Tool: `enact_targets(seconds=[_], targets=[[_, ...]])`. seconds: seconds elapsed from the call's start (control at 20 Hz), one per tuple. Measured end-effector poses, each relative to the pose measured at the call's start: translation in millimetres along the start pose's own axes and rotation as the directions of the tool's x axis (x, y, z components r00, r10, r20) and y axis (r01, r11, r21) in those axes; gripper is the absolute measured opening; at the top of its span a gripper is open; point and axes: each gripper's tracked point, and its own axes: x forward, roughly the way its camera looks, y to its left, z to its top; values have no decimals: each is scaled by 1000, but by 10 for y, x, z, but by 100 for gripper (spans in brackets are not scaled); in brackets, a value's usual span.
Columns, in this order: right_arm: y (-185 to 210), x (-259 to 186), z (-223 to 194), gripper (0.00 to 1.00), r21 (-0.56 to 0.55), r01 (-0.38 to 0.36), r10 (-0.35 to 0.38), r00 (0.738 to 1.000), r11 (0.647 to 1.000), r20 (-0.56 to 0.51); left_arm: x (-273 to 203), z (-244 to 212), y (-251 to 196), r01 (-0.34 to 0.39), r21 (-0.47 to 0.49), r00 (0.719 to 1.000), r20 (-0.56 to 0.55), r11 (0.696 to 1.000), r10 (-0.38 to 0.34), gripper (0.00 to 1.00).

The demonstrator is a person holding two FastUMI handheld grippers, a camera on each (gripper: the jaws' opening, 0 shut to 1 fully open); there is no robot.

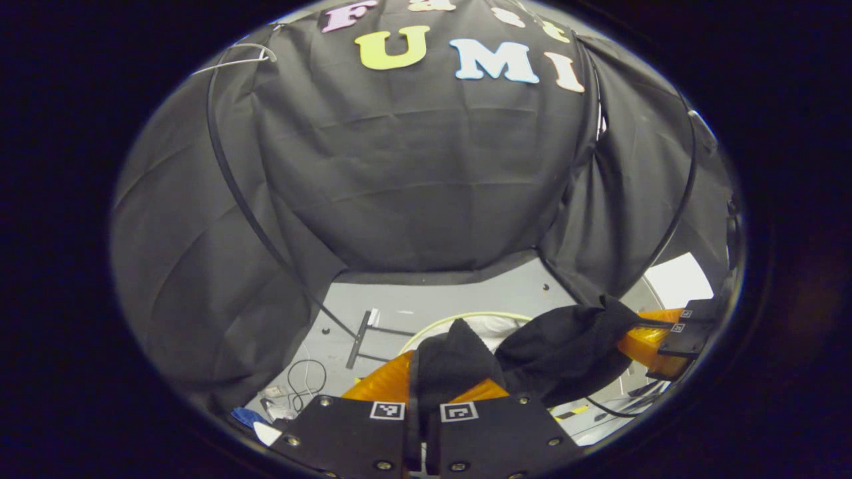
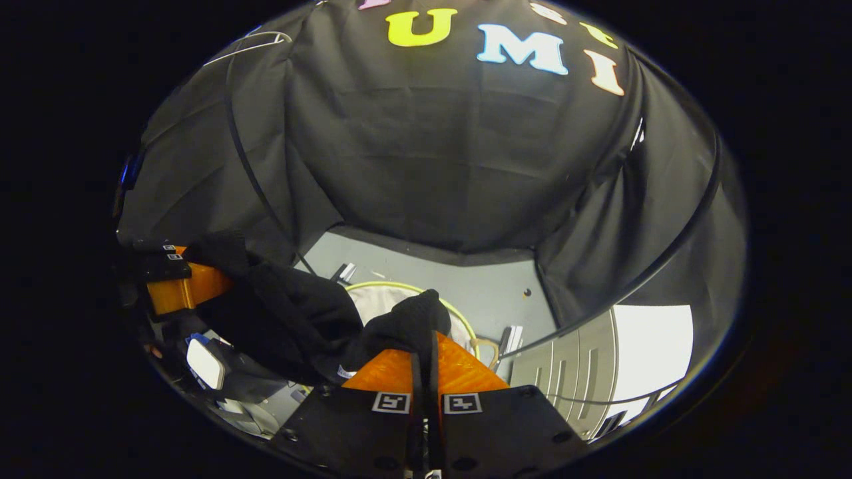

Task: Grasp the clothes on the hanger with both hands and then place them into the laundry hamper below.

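Both grippers pinch the black cloth: the left gripper (image 1: 423, 372) holds one end, the right gripper (image 2: 426, 352) the other. That cloth (image 1: 559, 349) hangs stretched between them, right above the round hamper (image 2: 466, 319), so it must go straight down.

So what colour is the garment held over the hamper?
Black; the garment shows best in the left gripper view.

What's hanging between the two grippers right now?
The black garment sags between them over the hamper, seen in both views.
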Motion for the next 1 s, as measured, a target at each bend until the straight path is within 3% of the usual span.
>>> enact_targets(seconds=[0.05, 0.1, 0.2, 0.25, 0.3, 0.45, 0.65, 0.7, 0.75, 1.0], targets=[[0, 30, -69, 4, 8, -3, 3, 1000, 1000, -24, 29, -63, 2, -5, -4, 1000, -9, 1000, 5, 4], [2, 37, -127, 5, 18, -5, 6, 999, 1000, -42, 28, -126, 25, -3, -8, 1000, -16, 1000, 3, 10], [11, 26, -255, 13, 35, -20, 22, 998, 999, -65, -29, -203, 96, -4, -13, 1000, -17, 1000, 4, 51], [9, 24, -241, 25, 45, -21, 24, 998, 999, -53, -48, -202, 143, -13, -11, 1000, -16, 1000, 13, 71], [21, 44, -209, 44, 49, -21, 23, 999, 999, -40, -87, -216, 176, -21, -11, 1000, -18, 1000, 21, 91], [46, -34, -109, 100, 45, -17, 18, 1000, 999, -15, -170, -217, 202, -22, -19, 1000, -11, 1000, 21, 92], [64, -196, 34, 99, 61, -5, 3, 999, 998, 36, -338, -7, 218, -14, 0, 999, 42, 1000, 14, 92], [59, -274, 102, 94, 67, -1, -3, 998, 998, 58, -412, 55, 205, -9, 6, 998, 62, 1000, 8, 92], [54, -366, 154, 99, 73, 4, -11, 996, 997, 86, -510, 131, 199, -5, 11, 996, 84, 1000, 4, 91], [-131, -858, 593, 100, 86, 28, -48, 969, 996, 242, -1067, 700, 174, -13, 66, 971, 237, 998, -3, 91]])
